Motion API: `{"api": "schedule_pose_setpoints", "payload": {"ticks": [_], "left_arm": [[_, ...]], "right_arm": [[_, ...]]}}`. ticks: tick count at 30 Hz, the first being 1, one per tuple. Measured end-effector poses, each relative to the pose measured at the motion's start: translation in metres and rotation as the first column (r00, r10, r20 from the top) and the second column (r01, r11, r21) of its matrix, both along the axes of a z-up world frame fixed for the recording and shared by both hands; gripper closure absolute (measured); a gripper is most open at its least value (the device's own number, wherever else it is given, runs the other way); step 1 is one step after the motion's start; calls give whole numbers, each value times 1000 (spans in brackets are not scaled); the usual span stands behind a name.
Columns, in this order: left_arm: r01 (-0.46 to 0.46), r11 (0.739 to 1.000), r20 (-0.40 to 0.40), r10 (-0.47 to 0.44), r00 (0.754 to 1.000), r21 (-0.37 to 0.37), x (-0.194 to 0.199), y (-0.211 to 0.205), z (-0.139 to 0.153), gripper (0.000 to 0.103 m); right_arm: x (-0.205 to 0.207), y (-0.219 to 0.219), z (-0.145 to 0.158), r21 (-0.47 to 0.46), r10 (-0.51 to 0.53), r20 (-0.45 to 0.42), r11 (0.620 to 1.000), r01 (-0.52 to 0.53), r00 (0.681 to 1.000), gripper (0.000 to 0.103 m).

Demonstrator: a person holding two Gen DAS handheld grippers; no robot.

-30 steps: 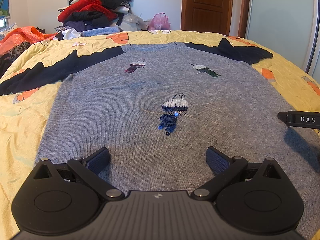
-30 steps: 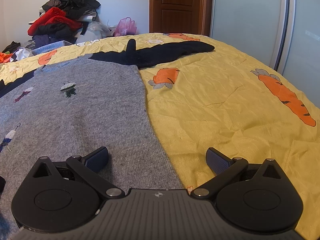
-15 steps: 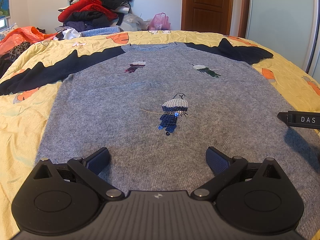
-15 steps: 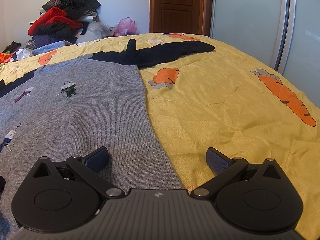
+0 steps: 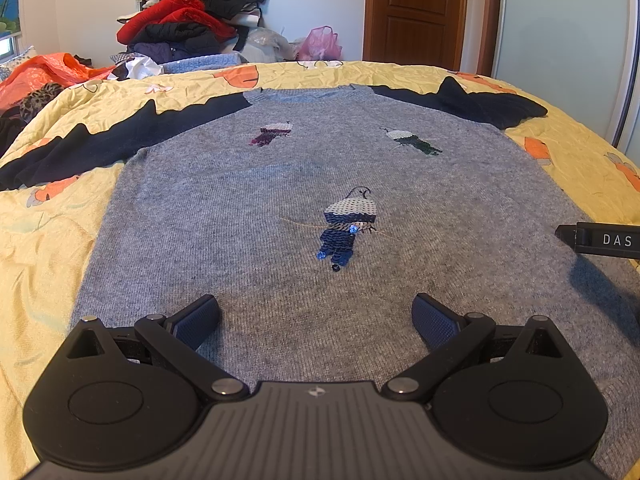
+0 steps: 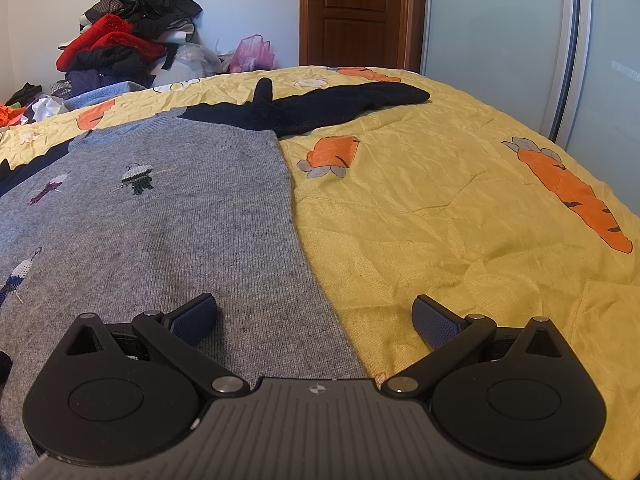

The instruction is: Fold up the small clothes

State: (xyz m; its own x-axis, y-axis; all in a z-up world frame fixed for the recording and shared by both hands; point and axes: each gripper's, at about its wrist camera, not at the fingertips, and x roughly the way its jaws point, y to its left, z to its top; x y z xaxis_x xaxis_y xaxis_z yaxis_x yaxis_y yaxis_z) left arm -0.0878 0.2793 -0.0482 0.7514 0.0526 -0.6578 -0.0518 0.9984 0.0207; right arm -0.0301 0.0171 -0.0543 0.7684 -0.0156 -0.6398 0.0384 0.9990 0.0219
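Note:
A grey knit sweater (image 5: 248,208) with black sleeves and sequin figures lies flat, front up, on a yellow bedspread (image 5: 36,240). Its sleeves spread out to the left (image 5: 100,144) and right (image 5: 476,106). My left gripper (image 5: 316,316) hovers open over the sweater's lower middle, nothing between its fingers. My right gripper (image 6: 314,314) is open above the sweater's right side edge (image 6: 296,240), left finger over grey knit, right finger over bedspread (image 6: 460,208). The right gripper's side (image 5: 600,240) shows at the right edge of the left wrist view.
A heap of clothes (image 5: 188,20) is piled at the far side of the bed, with a pink bag (image 5: 320,42) beside it. A brown door (image 5: 416,12) and frosted sliding panel (image 6: 496,40) stand behind. Orange fabric (image 5: 44,74) lies far left.

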Motion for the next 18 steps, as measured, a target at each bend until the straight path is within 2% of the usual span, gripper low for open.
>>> {"api": "schedule_pose_setpoints", "payload": {"ticks": [3,5,7,9,12,14,16,18], "left_arm": [[-5,1000,-11,5,1000,-4,-1,1,2,0],[-17,1000,-28,16,999,-21,-1,4,7,0],[-31,998,-23,30,999,-55,-1,10,16,0],[-42,995,10,43,999,-96,0,13,25,0],[-63,981,60,75,995,-182,8,22,37,0],[-75,966,79,98,992,-247,18,28,39,0],[-78,948,93,111,989,-308,27,36,35,0],[-86,934,75,119,990,-346,36,40,26,0]], "right_arm": [[1,-1,3,8,17,-12,1000,-17,1000,0],[5,-4,9,14,67,-8,998,-67,998,0],[11,-10,21,16,134,40,991,-135,990,0],[26,-16,36,-1,151,82,988,-151,985,0],[63,-34,63,-16,145,174,989,-144,974,0],[101,-52,76,1,153,185,988,-156,971,0],[147,-77,82,74,163,144,982,-175,976,0],[190,-103,83,191,125,101,971,-143,987,0]]}}
